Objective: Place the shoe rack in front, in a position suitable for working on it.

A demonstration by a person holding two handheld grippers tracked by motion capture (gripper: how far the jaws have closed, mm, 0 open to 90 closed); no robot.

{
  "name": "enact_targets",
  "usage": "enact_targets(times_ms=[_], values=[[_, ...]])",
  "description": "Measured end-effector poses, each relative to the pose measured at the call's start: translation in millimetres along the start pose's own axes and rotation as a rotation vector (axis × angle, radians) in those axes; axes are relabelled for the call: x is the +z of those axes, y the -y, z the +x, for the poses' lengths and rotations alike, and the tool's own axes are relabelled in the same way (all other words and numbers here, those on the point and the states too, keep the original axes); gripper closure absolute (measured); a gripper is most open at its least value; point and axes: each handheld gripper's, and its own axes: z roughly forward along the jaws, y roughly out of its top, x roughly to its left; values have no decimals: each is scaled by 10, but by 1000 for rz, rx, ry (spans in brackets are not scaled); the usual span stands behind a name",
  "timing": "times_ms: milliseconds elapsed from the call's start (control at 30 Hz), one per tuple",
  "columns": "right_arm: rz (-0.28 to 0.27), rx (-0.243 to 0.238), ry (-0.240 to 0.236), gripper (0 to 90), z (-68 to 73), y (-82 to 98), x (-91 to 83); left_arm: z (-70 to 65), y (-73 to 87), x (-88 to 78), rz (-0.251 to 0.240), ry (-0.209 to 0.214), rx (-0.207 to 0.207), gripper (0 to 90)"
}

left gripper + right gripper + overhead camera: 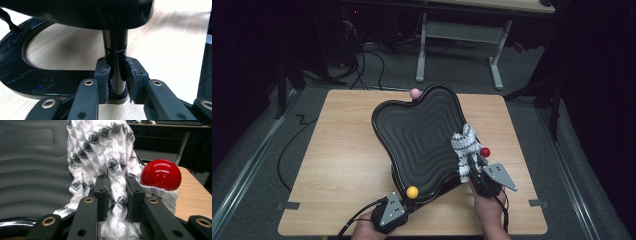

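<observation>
L gripper [117, 82] clamped on tray stand post [116, 57] | R gripper [117, 195] pinching white-grey cloth [105, 152] on black tray [422, 135], beside red ball [161, 174]

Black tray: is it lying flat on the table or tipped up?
Tipped up. The black tray stands slanted on a post above its base, its underside clear of the table.

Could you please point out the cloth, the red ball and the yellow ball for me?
cloth [464, 145]: high view, middle of the bunched fabric.
red ball [161, 174]: right gripper view, centre of its glossy front.
yellow ball [412, 192]: high view, centre of the ball.
</observation>
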Motion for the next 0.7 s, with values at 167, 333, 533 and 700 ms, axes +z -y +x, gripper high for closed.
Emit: enact_targets(times_ms=[167, 333, 533, 700], values=[[-6, 25, -62, 764, -75, 8, -5, 2, 1, 0, 0, 2, 1, 723], [-3, -28, -99, 772, 20, -6, -19, 5, -1, 1, 1, 4, 2, 723], [-14, -113, -217, 761, 390, -25, -73, 7, 0, 0, 1, 6, 2, 723], [-16, -175, -370, 754, 751, -10, -158, 8, 1, 0, 1, 7, 0, 723]])
